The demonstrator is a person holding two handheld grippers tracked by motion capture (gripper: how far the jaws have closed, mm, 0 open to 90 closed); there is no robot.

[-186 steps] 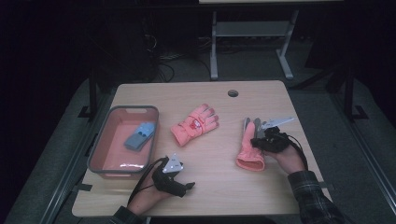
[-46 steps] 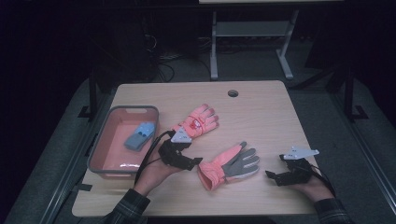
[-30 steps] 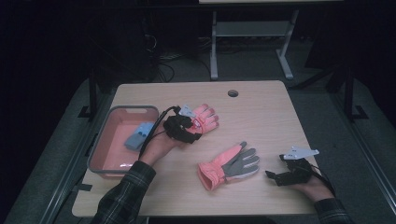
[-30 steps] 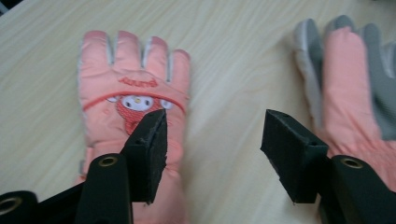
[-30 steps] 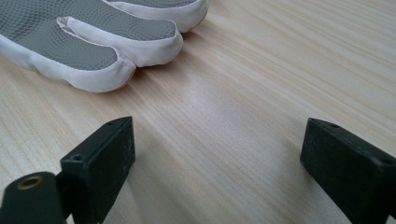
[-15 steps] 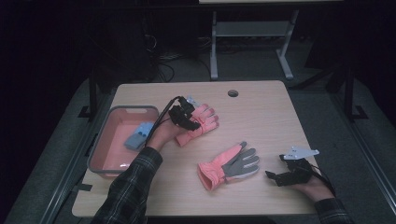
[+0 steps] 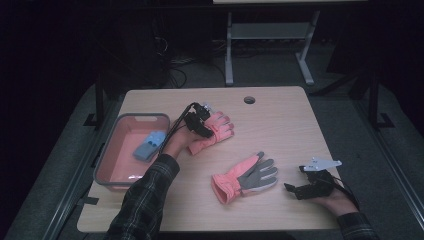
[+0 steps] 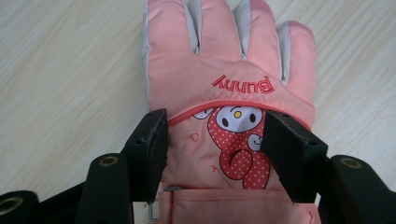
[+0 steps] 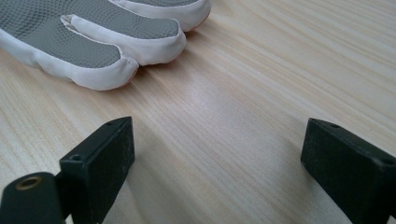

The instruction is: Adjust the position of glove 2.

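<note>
Now, from the near edge outward:
Right gripper (image 7: 291, 188): I rested it near the table's (image 7: 280, 120) near right corner, fingers wide apart around bare wood.
Palm-up glove (image 7: 245, 177): lay just beyond, toward the middle.
Left gripper (image 7: 201, 121): my fingers (image 8: 148, 144) straddled the bunny glove (image 8: 224, 93), apart, not visibly pressing.
Bin (image 7: 111, 155): sat by the left edge, holding something blue (image 7: 149, 145).

Two pink gloves (image 7: 212, 132) (image 7: 243, 178), one tray (image 7: 131, 117), one blue item (image 7: 149, 145).
</note>
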